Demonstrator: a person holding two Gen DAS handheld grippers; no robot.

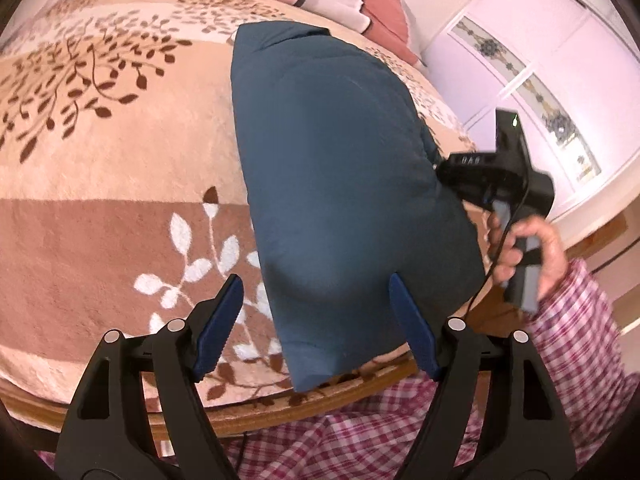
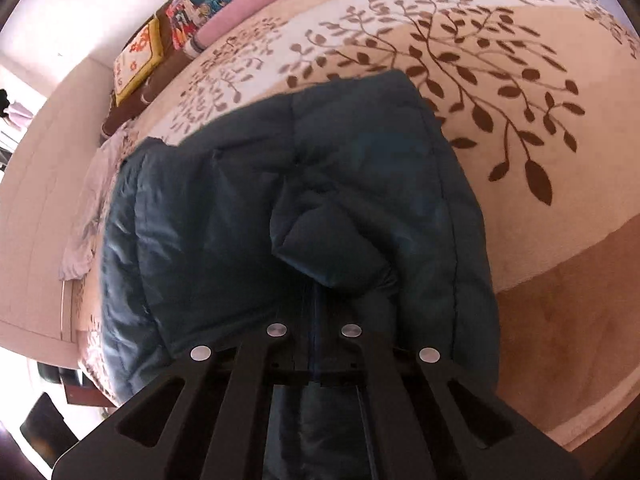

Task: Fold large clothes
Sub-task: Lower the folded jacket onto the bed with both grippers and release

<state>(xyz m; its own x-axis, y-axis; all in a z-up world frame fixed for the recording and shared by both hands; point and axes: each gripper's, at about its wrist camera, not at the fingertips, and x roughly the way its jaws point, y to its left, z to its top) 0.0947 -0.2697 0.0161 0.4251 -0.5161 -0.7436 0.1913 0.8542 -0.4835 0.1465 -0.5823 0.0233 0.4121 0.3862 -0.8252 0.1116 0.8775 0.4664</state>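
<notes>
Left gripper [image 1: 316, 320], jaws spread wide and empty, hovers over the near edge of the bed [image 1: 100, 168]. Right gripper [image 2: 314, 308], jaws pressed together, pinches a fold of the dark blue padded jacket [image 2: 360, 184], which lies lengthwise on the leaf-patterned blanket [image 2: 540, 80], reaching that near edge.

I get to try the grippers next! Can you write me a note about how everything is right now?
Left gripper: open, empty, hovering over the near end of the blue padded jacket.
Right gripper: shut on the jacket, pinching a fold of its fabric.
The jacket lies on the leaf-patterned blanket, already folded into a long narrow bundle.
Left to do: probably fold it shorter, then let go.
</notes>
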